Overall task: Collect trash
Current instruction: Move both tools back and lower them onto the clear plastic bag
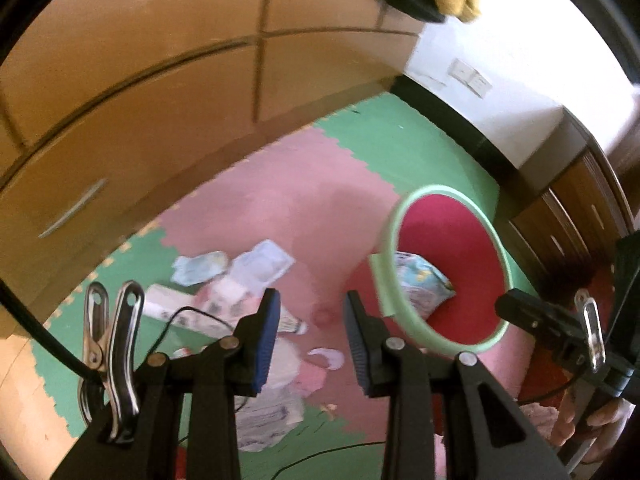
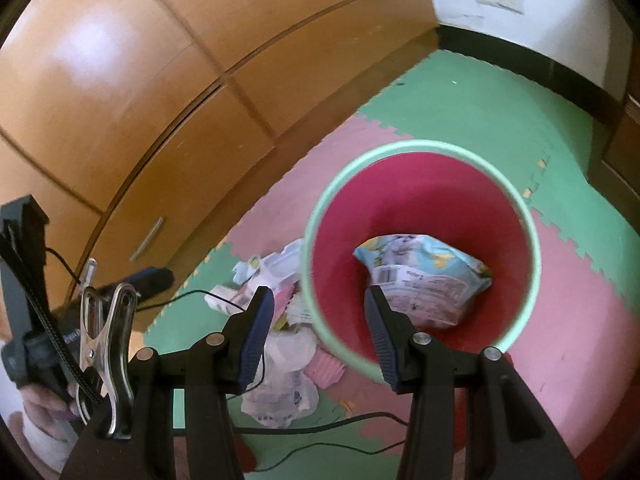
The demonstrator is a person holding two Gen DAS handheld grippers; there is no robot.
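- Red inside and pale green at the rim, the bin point(image 2: 420, 248) stands on the foam floor mat point(image 2: 500, 120); from the right wrist view we look almost straight down into it.
- At its bottom we see one piece of trash already in: a light blue printed packet point(image 2: 424, 280), crumpled, with a barcode on its pale face.
- We find the rest of the trash on the mat just beside the bin, to its left in both views. In the left wrist view we pick out a clear plastic tray point(image 1: 262, 266), a pale blue wrapper point(image 1: 200, 266) next to it, and a white printed tube or carton point(image 1: 180, 312) lying flat; we cannot tell exactly what that last one is.
- Nearer to us lies a crumpled white plastic bag point(image 2: 280, 384), with a small pink pleated paper cup point(image 2: 326, 370) just beside it and close to the bin's wall.
- Our left gripper point(image 1: 312, 336) hangs over the pink tile between the litter and the bin. Its fingers stand apart with nothing between them.
- Our right gripper point(image 2: 320, 336) hangs over the near edge of the bin, one finger seen against the litter and the other against the red inside. Its jaws are also apart and empty.
- Thin black cables point(image 2: 320, 428) trail across the mat under the grippers.
- The mat is made of interlocking pink and green tiles.
- Behind it we see a wooden cabinet point(image 2: 140, 100) with a metal handle, and a white wall point(image 2: 520, 12) with a dark skirting.
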